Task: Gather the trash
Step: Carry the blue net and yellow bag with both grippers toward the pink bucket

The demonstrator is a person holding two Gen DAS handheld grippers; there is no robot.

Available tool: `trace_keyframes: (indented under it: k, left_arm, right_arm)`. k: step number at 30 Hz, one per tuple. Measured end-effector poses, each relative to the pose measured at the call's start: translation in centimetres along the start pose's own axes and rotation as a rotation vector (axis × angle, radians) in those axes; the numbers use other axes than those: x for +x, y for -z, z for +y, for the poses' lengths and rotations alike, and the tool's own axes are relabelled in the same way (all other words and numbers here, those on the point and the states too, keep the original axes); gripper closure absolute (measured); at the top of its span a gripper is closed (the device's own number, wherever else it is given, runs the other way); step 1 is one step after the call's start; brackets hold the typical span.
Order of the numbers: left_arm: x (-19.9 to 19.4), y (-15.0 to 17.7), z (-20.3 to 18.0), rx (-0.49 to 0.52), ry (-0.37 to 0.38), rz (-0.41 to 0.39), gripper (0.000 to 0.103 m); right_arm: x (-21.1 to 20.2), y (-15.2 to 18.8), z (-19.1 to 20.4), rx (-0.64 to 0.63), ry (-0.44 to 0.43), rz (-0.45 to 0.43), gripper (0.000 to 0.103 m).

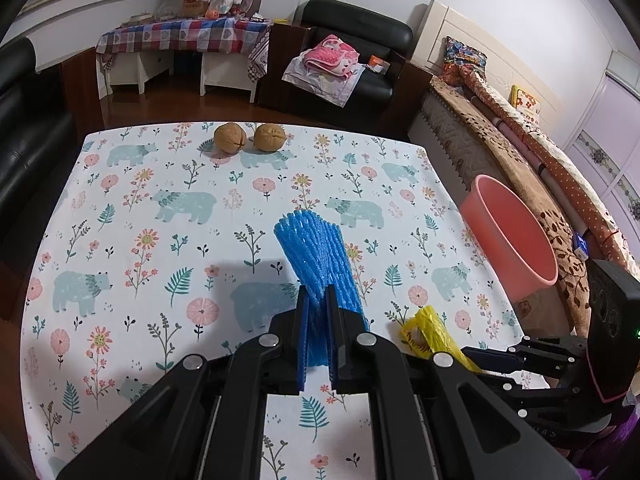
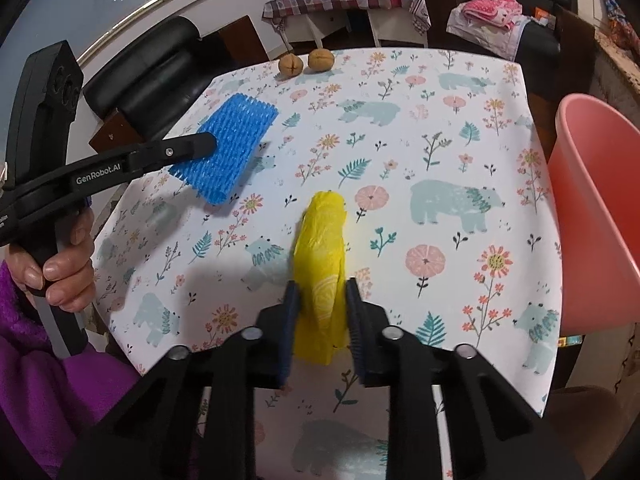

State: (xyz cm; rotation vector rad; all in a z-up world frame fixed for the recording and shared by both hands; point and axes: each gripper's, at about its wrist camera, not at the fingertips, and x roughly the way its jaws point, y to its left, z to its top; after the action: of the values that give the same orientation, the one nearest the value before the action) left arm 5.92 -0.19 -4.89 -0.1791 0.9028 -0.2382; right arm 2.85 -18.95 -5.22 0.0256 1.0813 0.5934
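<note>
Gripping blue foam net (image 1: 316,264) in left claw (image 1: 317,300), right claw (image 2: 320,292) clamping yellow bag (image 2: 322,264), hand (image 2: 60,268) seen only from right wrist.

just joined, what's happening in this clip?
A person is clearing trash off a table with a bear-print tablecloth, one hand-held gripper per hand. The left hand-held gripper is shut on a blue foam fruit net; the right hand-held gripper is shut on a crumpled yellow plastic bag. Both items sit just over the cloth. A pink bin waits at the table's right edge, nothing visibly dropped in yet. Two walnuts sit untouched at the far edge.
</note>
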Motion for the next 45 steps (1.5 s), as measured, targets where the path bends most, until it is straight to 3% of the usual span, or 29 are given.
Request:
trace_keyframes:
  k: [9, 19, 33, 45]
  left_arm:
    - [-0.3, -0.5, 0.0, -0.005, -0.004, -0.008, 0.096]
    - [-0.7, -1.5, -1.0, 0.006, -0.014, -0.041, 0.096]
    - [-1.3, -5.7, -4.9, 0.072, -0.045, -0.155, 0.096]
    - [-0.4, -8.4, -10.0, 0.121, -0.018, -0.206, 0.096]
  right_arm:
    - [-0.9, -0.4, 1.1, -0.053, 0.009, -0.052, 0.085]
    - [-4.2, -3.0, 1.7, -0.070, 0.045, -0.249, 0.085]
    - [-7.7, -6.3, -1.5, 0.065, 0.108, -0.431, 0.085]
    - [-9.9, -6.2, -5.5, 0.194, 0.158, -0.520, 0.085]
